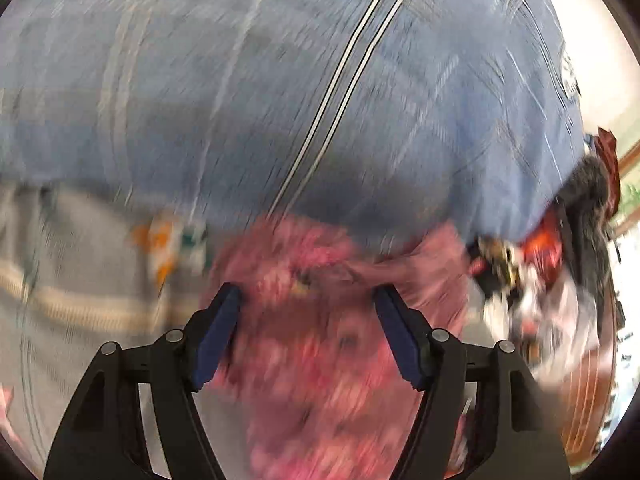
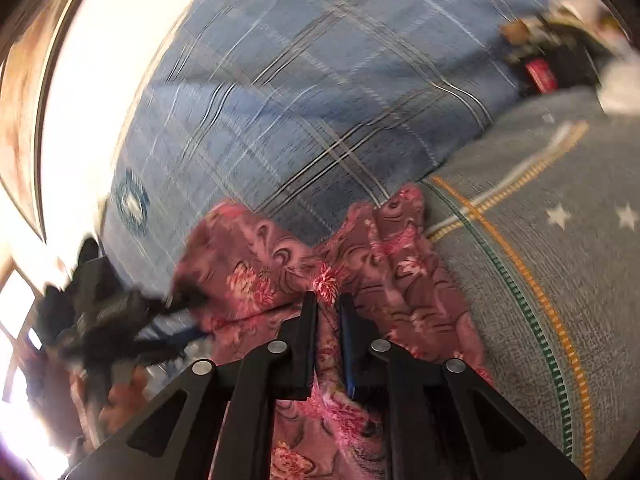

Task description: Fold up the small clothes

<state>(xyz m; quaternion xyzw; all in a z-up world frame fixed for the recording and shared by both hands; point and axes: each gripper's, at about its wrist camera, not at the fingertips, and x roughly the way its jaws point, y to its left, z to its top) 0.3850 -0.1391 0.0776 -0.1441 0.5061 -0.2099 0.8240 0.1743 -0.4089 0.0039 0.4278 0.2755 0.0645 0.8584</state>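
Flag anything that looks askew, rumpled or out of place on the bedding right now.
The pink floral garment is bunched and wrinkled, not flat, where the blue plaid sheet meets the grey starred blanket. The right claw pinches a raised fold of it. The left claw is open above it.

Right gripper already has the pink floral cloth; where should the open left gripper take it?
Take the free upper-left corner of the pink floral cloth, approaching from its left over the blue plaid sheet. The right gripper pinches the middle, so that corner hangs unsupported; the left gripper is open.
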